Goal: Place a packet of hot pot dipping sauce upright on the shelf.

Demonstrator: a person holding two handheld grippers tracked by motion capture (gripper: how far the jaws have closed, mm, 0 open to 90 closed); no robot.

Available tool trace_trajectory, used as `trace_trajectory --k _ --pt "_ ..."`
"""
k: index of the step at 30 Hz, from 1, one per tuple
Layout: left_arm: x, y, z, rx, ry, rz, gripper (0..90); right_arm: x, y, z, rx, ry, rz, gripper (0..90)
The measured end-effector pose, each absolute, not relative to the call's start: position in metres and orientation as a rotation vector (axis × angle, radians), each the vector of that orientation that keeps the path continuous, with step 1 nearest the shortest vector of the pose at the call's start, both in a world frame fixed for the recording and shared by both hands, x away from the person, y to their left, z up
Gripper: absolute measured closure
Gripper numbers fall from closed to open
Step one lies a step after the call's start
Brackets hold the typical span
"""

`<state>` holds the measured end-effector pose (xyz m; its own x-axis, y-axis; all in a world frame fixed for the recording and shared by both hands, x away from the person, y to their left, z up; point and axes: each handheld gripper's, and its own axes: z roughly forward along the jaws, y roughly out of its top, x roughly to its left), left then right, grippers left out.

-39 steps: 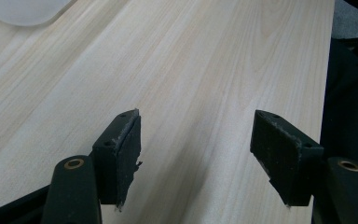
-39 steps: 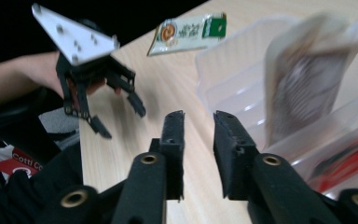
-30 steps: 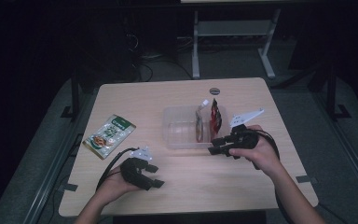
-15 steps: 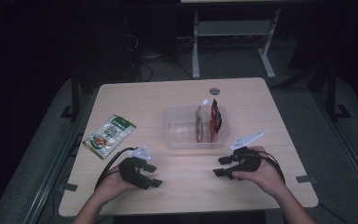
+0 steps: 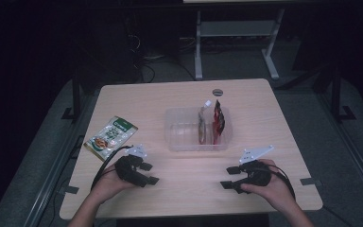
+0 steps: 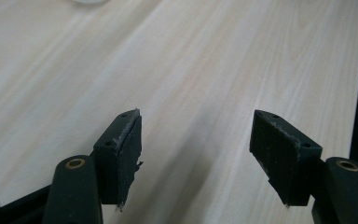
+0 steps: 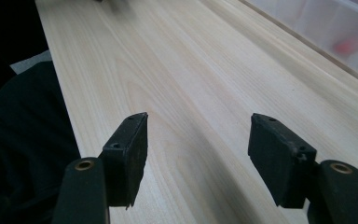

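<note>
green packet [image 5: 110, 137] lay left of centre on tabletop [image 5: 179, 198] | left gripper [image 5: 150, 173] lower left, fingers apart, empty | clear bin [image 5: 184, 137] centre held 2 pouches | right gripper [image 5: 229, 177] lower right, fingers just opened, empty

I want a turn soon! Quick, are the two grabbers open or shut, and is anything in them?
Left gripper: open, nothing between its jaws, low over the table.
Right gripper: open and empty; its jaws have just been opening.
</note>
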<state>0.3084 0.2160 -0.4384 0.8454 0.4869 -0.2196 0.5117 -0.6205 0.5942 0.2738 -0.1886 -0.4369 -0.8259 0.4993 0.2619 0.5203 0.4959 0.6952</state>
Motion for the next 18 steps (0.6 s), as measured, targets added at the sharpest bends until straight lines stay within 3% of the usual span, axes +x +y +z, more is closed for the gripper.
trace_trajectory --k 4,18 --pt "0.313 0.226 -0.432 2.325 0.769 -0.010 39.2 0.275 -0.189 -0.439 -0.903 -2.683 -1.263 37.1" --pt "0.345 0.276 -0.411 2.266 0.989 0.250 89.6 0.279 -0.190 -0.441 -0.897 -2.667 -1.267 35.4"
